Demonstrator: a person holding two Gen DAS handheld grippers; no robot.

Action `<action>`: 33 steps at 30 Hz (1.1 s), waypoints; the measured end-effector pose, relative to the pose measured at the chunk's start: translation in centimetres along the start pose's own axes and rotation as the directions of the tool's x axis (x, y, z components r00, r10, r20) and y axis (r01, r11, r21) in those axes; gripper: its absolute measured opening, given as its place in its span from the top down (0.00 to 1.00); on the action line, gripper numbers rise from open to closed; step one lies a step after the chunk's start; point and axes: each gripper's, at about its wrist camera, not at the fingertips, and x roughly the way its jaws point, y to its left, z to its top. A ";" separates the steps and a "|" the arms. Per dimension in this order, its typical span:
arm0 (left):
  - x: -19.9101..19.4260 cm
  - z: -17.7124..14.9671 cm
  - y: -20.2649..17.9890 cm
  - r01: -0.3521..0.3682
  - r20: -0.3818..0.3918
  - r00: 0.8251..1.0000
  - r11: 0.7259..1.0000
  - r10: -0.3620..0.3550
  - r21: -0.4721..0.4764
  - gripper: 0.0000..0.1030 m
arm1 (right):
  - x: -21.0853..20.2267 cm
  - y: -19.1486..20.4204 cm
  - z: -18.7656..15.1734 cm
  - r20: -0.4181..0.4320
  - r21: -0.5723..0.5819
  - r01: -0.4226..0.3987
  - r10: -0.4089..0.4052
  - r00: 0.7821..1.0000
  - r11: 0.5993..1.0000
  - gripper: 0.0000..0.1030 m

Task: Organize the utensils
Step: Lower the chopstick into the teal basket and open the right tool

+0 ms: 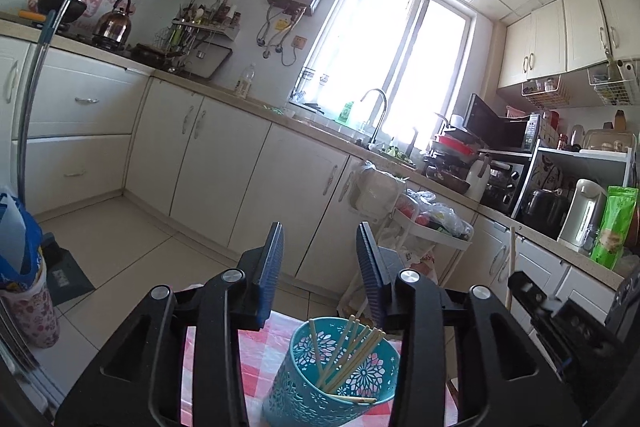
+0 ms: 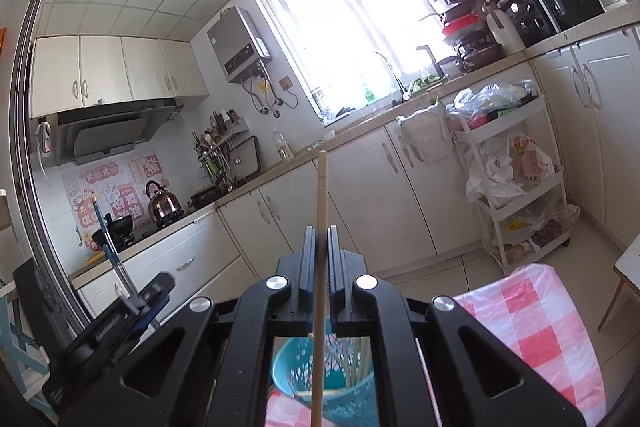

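Note:
A teal perforated utensil cup [image 1: 340, 383] stands on a red-and-white checked cloth [image 1: 256, 351] and holds several pale wooden chopsticks [image 1: 352, 347]. My left gripper [image 1: 320, 267] is open and empty, raised above and behind the cup. My right gripper [image 2: 321, 247] is shut on a single pale chopstick [image 2: 321, 211], held upright over the cup [image 2: 296, 367]. In the left wrist view, that chopstick [image 1: 511, 267] and the right gripper's body show at the right.
Cream kitchen cabinets [image 1: 224, 155] and a counter with a sink tap [image 1: 376, 107] run behind. A white trolley [image 2: 516, 187] with bags stands by the cabinets. A patterned bin [image 1: 28, 303] stands at the left on the tiled floor. A mop handle [image 1: 36, 67] leans at the left.

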 end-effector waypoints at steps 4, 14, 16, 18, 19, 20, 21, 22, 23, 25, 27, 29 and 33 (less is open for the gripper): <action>-0.1 0.7 1.1 -0.027 0.007 1.000 1.000 0.027 -0.010 0.64 | 2.5 1.0 0.9 0.046 -0.002 0.015 -0.015 0.999 1.000 0.94; 0.4 2.1 2.9 -0.045 -0.001 0.999 0.998 0.044 -0.050 0.62 | 8.9 1.6 -0.9 -0.001 -0.040 0.051 -0.051 0.999 0.998 0.94; 0.5 2.1 3.1 -0.050 -0.007 0.999 0.997 0.050 -0.051 0.61 | 9.6 1.5 -1.4 -0.008 -0.046 0.059 -0.060 0.998 0.997 0.94; 0.6 2.1 3.2 -0.056 -0.015 0.998 0.997 0.055 -0.048 0.61 | 10.1 1.4 -1.8 -0.014 -0.050 0.066 -0.067 0.998 0.997 0.94; 0.7 2.1 3.1 -0.060 -0.019 0.998 0.997 0.060 -0.046 0.61 | 10.3 1.4 -2.0 -0.017 -0.053 0.069 -0.070 0.997 0.996 0.94; 0.9 2.1 3.0 -0.065 -0.024 0.998 0.997 0.064 -0.042 0.61 | 10.5 1.4 -2.2 -0.018 -0.057 0.072 -0.073 0.997 0.996 0.94; 1.0 2.1 3.1 -0.068 -0.030 0.997 0.997 0.067 -0.041 0.61 | 10.6 1.4 -2.3 -0.020 -0.060 0.075 -0.076 0.997 0.995 0.94; 1.1 2.1 3.1 -0.070 -0.036 0.997 0.997 0.069 -0.040 0.61 | 10.8 1.3 -2.4 -0.023 -0.062 0.078 -0.079 0.997 0.995 0.94; 1.2 2.0 3.1 -0.071 -0.043 0.997 0.997 0.070 -0.039 0.60 | 10.9 1.3 -2.5 -0.025 -0.065 0.081 -0.083 0.996 0.995 0.94; 1.3 1.9 3.0 -0.077 -0.053 0.996 0.997 0.075 -0.032 0.60 | 11.1 1.3 -2.6 -0.028 -0.071 0.086 -0.088 0.996 0.994 0.94; 1.4 1.8 2.7 -0.080 -0.058 0.995 0.996 0.078 -0.025 0.59 | 11.4 1.3 -2.7 -0.030 -0.072 0.090 -0.093 0.995 0.993 0.94; 1.4 1.8 2.6 -0.085 -0.059 0.995 0.996 0.084 -0.013 0.58 | 11.6 1.2 -2.8 -0.034 -0.071 0.093 -0.096 0.995 0.993 0.94; 1.5 1.8 2.4 -0.088 -0.067 0.994 0.996 0.087 0.000 0.56 | 11.9 1.3 -3.2 -0.053 -0.079 0.096 -0.100 0.994 0.992 0.94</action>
